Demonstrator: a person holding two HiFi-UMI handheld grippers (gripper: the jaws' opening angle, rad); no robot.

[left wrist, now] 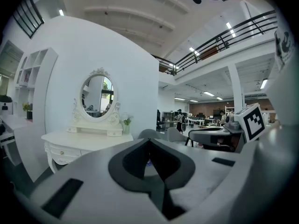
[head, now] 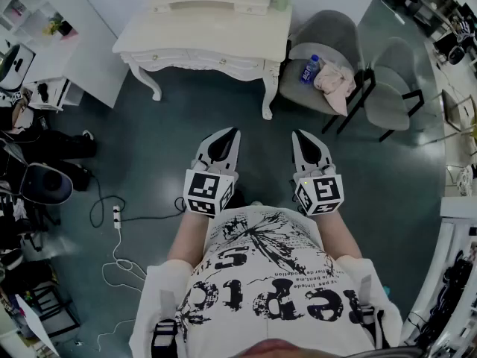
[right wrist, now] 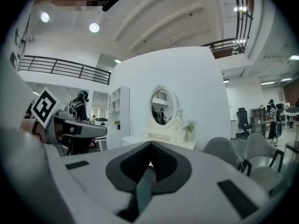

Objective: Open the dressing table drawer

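The white dressing table (head: 201, 36) stands against the far wall, its drawer fronts (head: 186, 58) with small knobs facing me and closed. In the left gripper view the table (left wrist: 88, 141) carries an oval mirror (left wrist: 96, 94), with a drawer (left wrist: 63, 152) below. My left gripper (head: 231, 134) and right gripper (head: 300, 136) hover side by side over the dark floor, well short of the table. Both point towards it, shut and holding nothing. The left gripper's (left wrist: 149, 140) jaw tips meet, and so do the right gripper's (right wrist: 150, 143). The table (right wrist: 140, 139) lies beyond the right gripper's tips.
Right of the table stands a grey chair (head: 328, 32) holding a bottle (head: 309, 69) and a pink cloth (head: 335, 80), with a second chair (head: 395, 88) beside it. White shelving (head: 45, 21) is at the left. A power strip with cable (head: 115, 215) lies on the floor.
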